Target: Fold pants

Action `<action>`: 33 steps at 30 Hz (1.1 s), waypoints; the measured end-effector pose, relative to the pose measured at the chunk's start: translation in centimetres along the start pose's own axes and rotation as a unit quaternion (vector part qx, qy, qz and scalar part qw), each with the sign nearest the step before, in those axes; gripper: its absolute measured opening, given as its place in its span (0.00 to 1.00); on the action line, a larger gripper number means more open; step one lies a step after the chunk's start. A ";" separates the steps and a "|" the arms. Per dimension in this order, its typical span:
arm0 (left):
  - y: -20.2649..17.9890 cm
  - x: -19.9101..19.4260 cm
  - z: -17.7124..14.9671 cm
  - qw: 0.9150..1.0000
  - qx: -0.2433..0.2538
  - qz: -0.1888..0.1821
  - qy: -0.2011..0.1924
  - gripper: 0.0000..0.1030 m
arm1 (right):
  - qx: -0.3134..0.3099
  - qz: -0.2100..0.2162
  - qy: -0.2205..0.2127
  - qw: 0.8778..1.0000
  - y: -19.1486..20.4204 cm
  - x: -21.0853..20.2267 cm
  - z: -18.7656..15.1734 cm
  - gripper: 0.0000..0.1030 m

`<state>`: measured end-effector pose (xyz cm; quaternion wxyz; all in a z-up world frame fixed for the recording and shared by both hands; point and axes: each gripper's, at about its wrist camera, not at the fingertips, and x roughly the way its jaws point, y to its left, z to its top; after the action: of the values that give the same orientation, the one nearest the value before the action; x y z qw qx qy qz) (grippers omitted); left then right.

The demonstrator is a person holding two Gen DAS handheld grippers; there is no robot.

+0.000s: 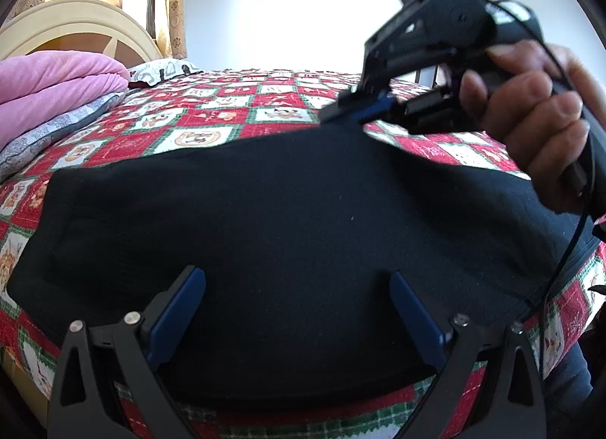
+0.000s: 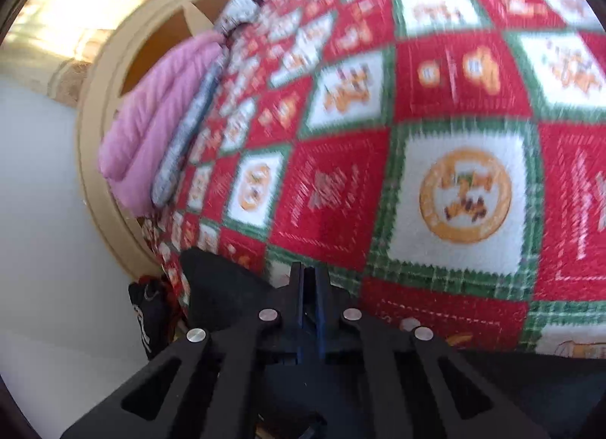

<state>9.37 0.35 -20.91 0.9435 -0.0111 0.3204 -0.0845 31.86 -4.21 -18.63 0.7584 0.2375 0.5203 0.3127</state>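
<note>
1. Left wrist view looks down over black pants [image 1: 288, 219] spread flat on a bed, covering most of the near part of the red, white and green patchwork quilt [image 1: 212, 109].
2. The left gripper [image 1: 297, 310] hangs above the near edge of the pants with its two blue-padded fingers [image 1: 178, 321] spread wide apart; nothing is between them, and the cloth below looks smooth.
3. Across the pants, a person's hand [image 1: 538, 113] grips the handle of the right gripper [image 1: 360, 109], a thin black cable trailing down from it.
4. That right gripper points down at the far edge of the pants. Its blue tips are drawn together on the fabric there, and the cloth rises in a small peak up to them.
5. Right wrist view is blurred. It shows the same gripper [image 2: 311, 280] with its fingers pressed together, only a thin dark sliver between the blue pads [image 2: 320, 310]. Black fabric [image 2: 223, 287] bunches at its left side, right against the fingers.
6. Beyond the tips the quilt [image 2: 435, 117] fills the picture.
7. At the head of the bed lies a folded pink blanket [image 1: 57, 87] on a grey patterned pillow [image 1: 49, 132], with a cream curved headboard [image 1: 75, 22] behind them.
8. A dark bag-like thing [image 2: 147, 310] sits low beside the bed in the right wrist view; I cannot tell what it is.
</note>
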 end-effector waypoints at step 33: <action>-0.8 -0.3 -0.1 1.000 -0.002 0.024 0.008 1.00 | 0.183 -0.254 -0.392 0.865 -19.4 -42.7 -24.4 0.42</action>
<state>8.95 -0.36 -20.73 0.9426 -0.0041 0.3281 -0.0611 2.18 -47.58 -12.99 0.8961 0.3346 0.2703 -0.1098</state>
